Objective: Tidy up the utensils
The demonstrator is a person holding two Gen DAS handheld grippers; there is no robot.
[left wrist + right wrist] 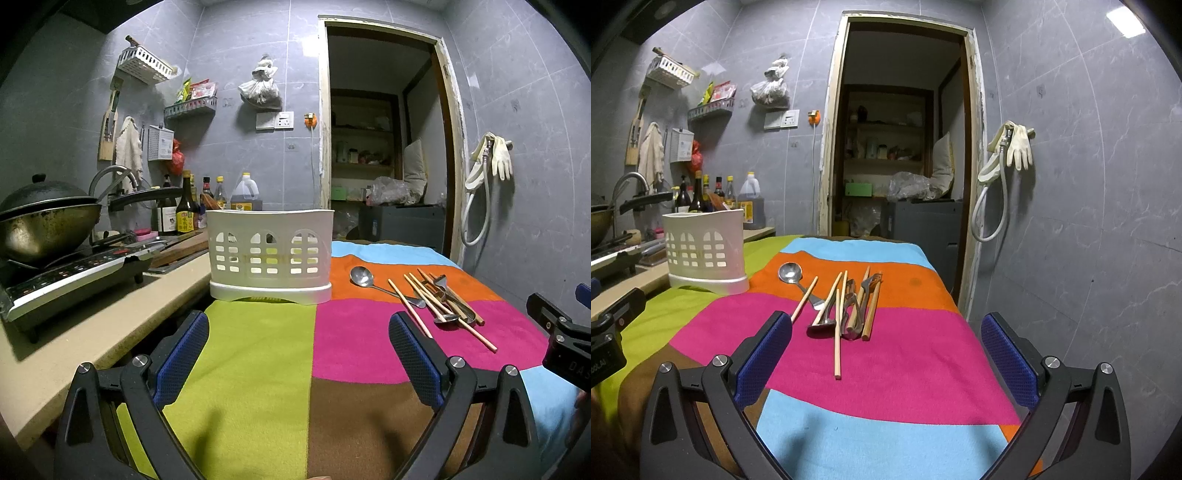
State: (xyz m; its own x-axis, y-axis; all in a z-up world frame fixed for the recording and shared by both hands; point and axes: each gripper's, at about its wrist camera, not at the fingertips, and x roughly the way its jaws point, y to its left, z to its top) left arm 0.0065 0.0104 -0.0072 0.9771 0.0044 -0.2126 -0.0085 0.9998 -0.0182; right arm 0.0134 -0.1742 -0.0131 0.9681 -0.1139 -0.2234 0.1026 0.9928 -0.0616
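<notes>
The fingers of the right gripper are wide apart and hold nothing, and the fingers of the left gripper are wide apart and empty too. The white basket stands upright on the bright cloth, at its far left edge by the counter. To the right of the basket, near but not touching it, lies a pile of chopsticks, forks and spoons. 1 big spoon lies closest to the basket, with its handle running under the pile. The pile is a messy tangle, so a grab could catch 2 things at once, or drag the others along. The chopsticks are thin and lie flat, so the fingers could slip off them or pinch the cloth instead. The pile is near the right edge of the cloth, far from the basket, so a bump could roll a stick off. The basket looks light, so a hard poke could tip it.
</notes>
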